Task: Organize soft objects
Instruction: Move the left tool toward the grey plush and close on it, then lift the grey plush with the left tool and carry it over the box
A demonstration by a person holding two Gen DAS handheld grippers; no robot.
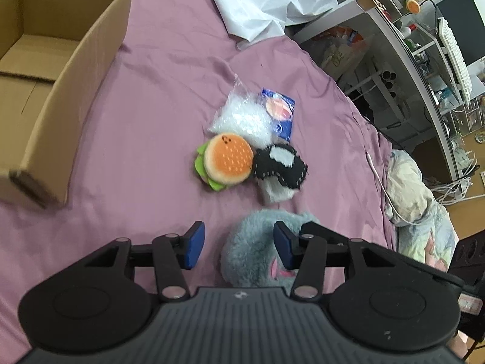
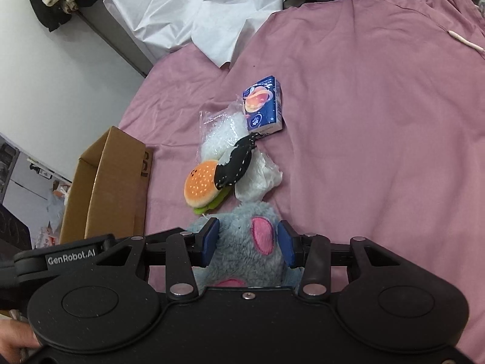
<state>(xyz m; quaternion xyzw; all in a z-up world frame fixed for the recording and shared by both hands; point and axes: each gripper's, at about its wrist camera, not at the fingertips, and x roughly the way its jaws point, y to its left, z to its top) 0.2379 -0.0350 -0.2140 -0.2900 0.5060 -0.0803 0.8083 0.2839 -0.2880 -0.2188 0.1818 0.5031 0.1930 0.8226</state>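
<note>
On the pink bed sheet (image 2: 379,121) the right tool (image 2: 248,244) straddles the grey-blue plush toy (image 2: 242,236), blue pads at either flank, seemingly touching the fur but not yet squeezing it; the left tool (image 1: 239,244) is spread and holds nothing, its right pad against the same plush, its left pad over bare sheet. The burger plush (image 1: 227,159), black-and-white plush (image 1: 280,163), clear plastic bag (image 1: 239,118) and blue tissue pack (image 1: 280,110) lie clustered just beyond; the cardboard box (image 1: 60,69) sits open to the left. Judging from this, close on the plush's body, not loose fur, then lift clear of the burger before swinging toward the box.
</note>
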